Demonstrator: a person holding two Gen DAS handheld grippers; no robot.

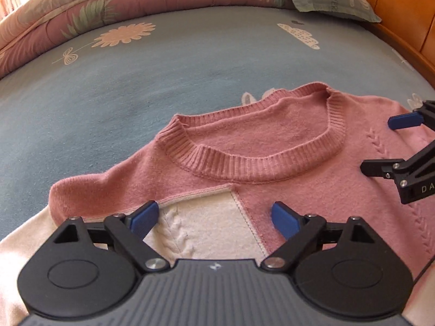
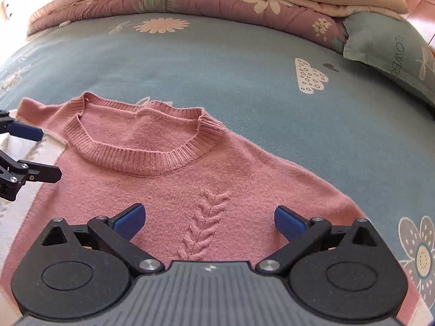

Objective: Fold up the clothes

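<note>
On bed (image 1: 136, 87), pink sweater (image 1: 272, 141) flat, collar up top. Both my grippers, left (image 1: 214, 217) and right (image 2: 209, 218), hover over it, jaws wide apart, nothing grabbed.

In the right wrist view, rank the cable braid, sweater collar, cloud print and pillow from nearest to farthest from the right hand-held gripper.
1. Cable braid: between the fingers of the right hand-held gripper.
2. Collar: ahead, left.
3. Cloud print: on the sheet, right.
4. Pillow: far right.

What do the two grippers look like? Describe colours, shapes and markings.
Both match. The left gripper and right gripper have black linkage arms with silver pivot screws, round black side housings, a ribbed grey body with a small white logo, and blue pads on the fingers. White letters "DA" mark the right one's side.
</note>
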